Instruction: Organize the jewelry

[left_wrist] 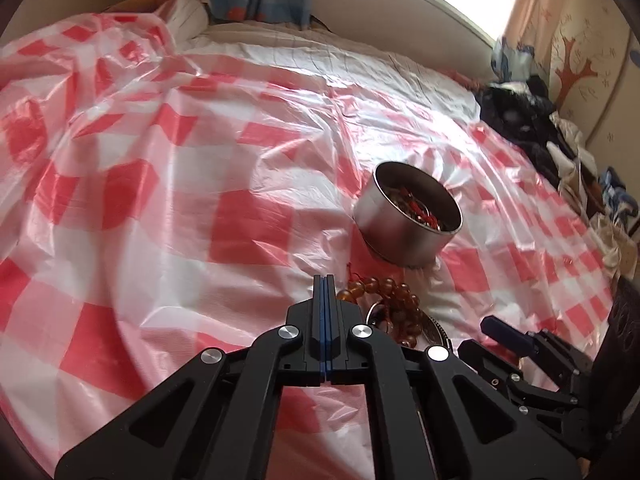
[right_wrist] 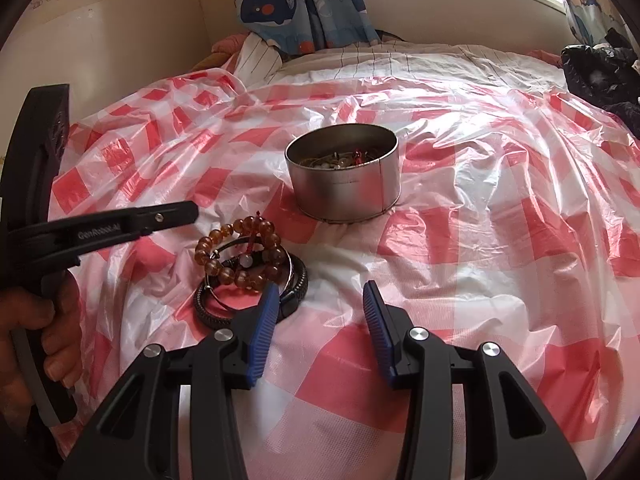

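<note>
On the red-checked plastic sheet (right_wrist: 460, 240) stands a round metal tin (right_wrist: 344, 176) of jewelry, nearer lies an amber bead bracelet (right_wrist: 240, 252) atop dark bangles, the right gripper (right_wrist: 320, 304) gaping beside them, the left gripper (left_wrist: 324, 280) pressed closed, empty, alongside.

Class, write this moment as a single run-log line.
left gripper: shut, empty | right gripper: open, empty | amber bead bracelet: piled with black bangles on checked sheet | round tin: holds jewelry
</note>
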{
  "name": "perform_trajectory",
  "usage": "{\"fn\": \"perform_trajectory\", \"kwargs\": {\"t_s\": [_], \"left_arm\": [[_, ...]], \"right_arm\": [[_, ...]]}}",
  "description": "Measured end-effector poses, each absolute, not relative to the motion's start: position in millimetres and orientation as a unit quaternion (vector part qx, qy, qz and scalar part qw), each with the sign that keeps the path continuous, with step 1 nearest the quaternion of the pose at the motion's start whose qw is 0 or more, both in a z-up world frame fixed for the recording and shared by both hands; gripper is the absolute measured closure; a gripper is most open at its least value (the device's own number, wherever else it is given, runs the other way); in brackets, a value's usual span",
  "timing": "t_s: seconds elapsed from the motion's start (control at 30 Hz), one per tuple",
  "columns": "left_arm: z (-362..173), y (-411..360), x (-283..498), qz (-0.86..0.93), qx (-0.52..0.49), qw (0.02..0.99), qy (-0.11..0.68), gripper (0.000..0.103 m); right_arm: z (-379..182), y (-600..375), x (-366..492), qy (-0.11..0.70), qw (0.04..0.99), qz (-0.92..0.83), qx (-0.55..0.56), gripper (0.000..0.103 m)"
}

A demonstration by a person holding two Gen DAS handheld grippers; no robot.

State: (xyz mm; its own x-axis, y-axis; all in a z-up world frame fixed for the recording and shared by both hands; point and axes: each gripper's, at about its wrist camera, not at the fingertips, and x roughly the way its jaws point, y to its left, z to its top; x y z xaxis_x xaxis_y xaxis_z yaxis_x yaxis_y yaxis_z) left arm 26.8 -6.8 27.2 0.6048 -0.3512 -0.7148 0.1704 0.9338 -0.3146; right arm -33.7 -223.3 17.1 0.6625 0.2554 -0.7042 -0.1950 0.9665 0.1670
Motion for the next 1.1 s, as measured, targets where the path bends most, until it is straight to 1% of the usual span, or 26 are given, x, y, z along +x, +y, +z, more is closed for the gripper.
{"fn": "perform_trajectory", "kwargs": {"t_s": [0.1,0.13,0.17,0.23,0.27,0.33,0.37,0.4,0.43,0.47,0.63,0.73,0.87,1.1], "left_arm": [[24.3,-2.8,31.7,-0.173,-0.134,0.878,0.425,0.102],[22.9,-6.7,33.4,-0.178,-0.129,0.877,0.428,0.092],[21.4,-11.0,34.0,-0.179,-0.119,0.877,0.429,0.073],[16.8,-19.8,34.7,-0.180,-0.112,0.876,0.432,0.061],[13.4,-25.3,36.5,-0.189,-0.111,0.871,0.440,0.060],[7.0,-39.4,39.3,-0.195,-0.089,0.866,0.452,0.060],[4.7,-45.2,38.9,-0.189,-0.070,0.868,0.454,0.063],[3.7,-49.6,38.5,-0.187,-0.054,0.869,0.455,0.074],[3.9,-51.5,38.3,-0.191,-0.047,0.867,0.458,0.088],[6.6,-49.3,37.3,-0.195,-0.055,0.868,0.454,0.093],[33.3,-18.7,26.7,-0.186,-0.113,0.887,0.408,0.093],[37.4,4.7,25.4,-0.159,-0.142,0.893,0.397,0.093],[27.6,31.5,27.4,-0.118,-0.162,0.888,0.413,0.093],[14.3,48.9,26.3,-0.105,-0.166,0.879,0.434,0.092]], "right_arm": [[16.5,-221.6,-33.4,0.393,0.910,0.124,0.037,0.060],[15.9,-220.7,-33.1,0.394,0.910,0.125,0.036,0.060],[15.5,-219.8,-33.5,0.395,0.910,0.125,0.036,0.060],[15.8,-218.9,-34.6,0.393,0.910,0.126,0.035,0.060],[15.8,-218.7,-34.9,0.393,0.910,0.126,0.035,0.060],[15.3,-219.1,-35.1,0.393,0.910,0.126,0.036,0.060],[15.1,-219.3,-35.0,0.393,0.910,0.126,0.036,0.060],[14.9,-219.3,-35.1,0.394,0.910,0.126,0.036,0.060],[14.7,-219.4,-34.8,0.394,0.910,0.126,0.036,0.060],[14.4,-219.5,-34.7,0.394,0.910,0.127,0.036,0.060],[14.5,-220.9,-32.3,0.394,0.910,0.125,0.036,0.058],[16.4,-218.9,-32.8,0.389,0.912,0.127,0.031,0.058],[25.8,-209.3,-29.6,0.369,0.917,0.148,0.024,0.058],[25.5,-175.0,5.5,0.394,0.903,0.174,-0.003,0.058]]}}
